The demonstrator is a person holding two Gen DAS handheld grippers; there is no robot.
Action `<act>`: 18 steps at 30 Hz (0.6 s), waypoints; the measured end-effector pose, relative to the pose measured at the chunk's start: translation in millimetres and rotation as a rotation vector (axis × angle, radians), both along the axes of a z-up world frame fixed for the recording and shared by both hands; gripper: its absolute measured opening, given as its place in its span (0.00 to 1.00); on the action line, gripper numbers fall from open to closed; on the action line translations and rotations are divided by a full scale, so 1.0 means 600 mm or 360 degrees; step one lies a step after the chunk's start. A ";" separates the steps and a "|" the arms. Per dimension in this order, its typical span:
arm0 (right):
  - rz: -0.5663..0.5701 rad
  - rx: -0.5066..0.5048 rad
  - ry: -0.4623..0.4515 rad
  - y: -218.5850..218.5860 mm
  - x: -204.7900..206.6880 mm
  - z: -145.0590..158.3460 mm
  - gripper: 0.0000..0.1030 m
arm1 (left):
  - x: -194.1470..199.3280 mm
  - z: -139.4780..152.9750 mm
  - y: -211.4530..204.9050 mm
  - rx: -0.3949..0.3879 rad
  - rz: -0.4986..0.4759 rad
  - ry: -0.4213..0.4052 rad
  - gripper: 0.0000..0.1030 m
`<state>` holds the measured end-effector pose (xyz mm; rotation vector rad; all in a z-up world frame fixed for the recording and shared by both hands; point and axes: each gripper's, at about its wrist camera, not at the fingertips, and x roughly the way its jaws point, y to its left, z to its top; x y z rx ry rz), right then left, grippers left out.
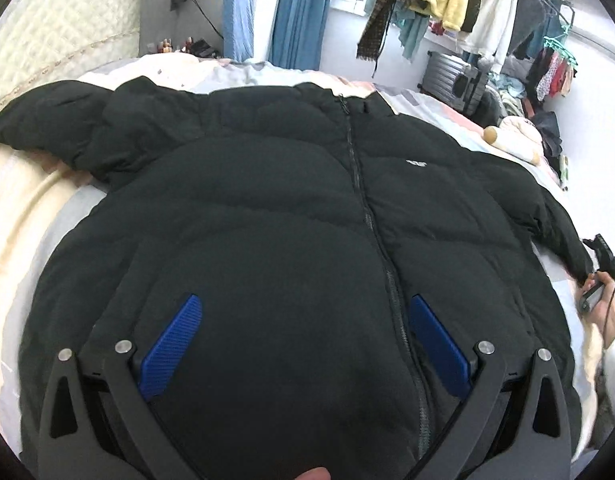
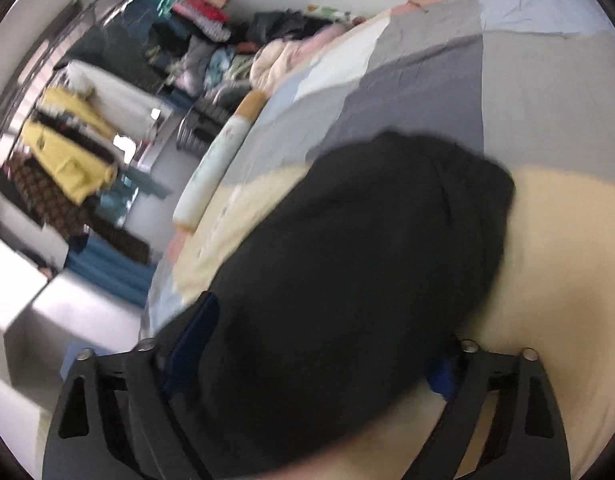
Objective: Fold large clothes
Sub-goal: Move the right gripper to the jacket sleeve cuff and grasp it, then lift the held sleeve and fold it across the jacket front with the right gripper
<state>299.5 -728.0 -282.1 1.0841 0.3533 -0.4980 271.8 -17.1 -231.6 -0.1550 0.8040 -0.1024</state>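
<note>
Across the middle of the frame, the black jacket (image 1: 291, 208) lies zipped and face up on the bed (image 1: 35, 216). The left gripper (image 1: 303, 344) hovers with jaws spread; the right gripper (image 2: 307, 356) straddles the sleeve (image 2: 367, 240), grip unclear. Fold the sleeve flat across the chest.

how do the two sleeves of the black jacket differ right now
The left sleeve lies spread out on the bed, untouched; the right sleeve sits between the right gripper fingers. The left gripper hovers open over the jacket body, away from either sleeve. Both are black and puffy.
</note>
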 end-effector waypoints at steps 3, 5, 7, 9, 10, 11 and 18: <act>-0.0054 -0.0038 0.0011 -0.028 0.019 0.006 0.57 | 0.017 -0.027 -0.006 0.0059 0.0043 0.0042 1.00; -0.0034 -0.0108 0.0059 -0.036 0.040 0.018 0.43 | 0.023 -0.033 -0.006 0.0071 0.0064 0.0054 1.00; -0.0014 -0.0216 0.0105 -0.038 0.063 0.040 0.31 | 0.022 -0.030 -0.009 0.0103 0.0074 0.0028 1.00; 0.0036 -0.0285 0.0122 -0.040 0.083 0.056 0.25 | 0.022 -0.030 -0.011 0.0121 0.0069 0.0014 1.00; 0.0079 -0.0340 0.0141 -0.039 0.095 0.073 0.18 | 0.022 -0.032 -0.012 0.0130 0.0069 0.0017 1.00; 0.0097 -0.0377 0.0139 -0.039 0.105 0.085 0.13 | 0.021 -0.034 -0.012 0.0137 0.0067 0.0020 1.00; 0.0068 -0.0648 0.0196 -0.046 0.124 0.167 0.03 | 0.020 -0.038 -0.012 0.0151 0.0059 0.0032 1.00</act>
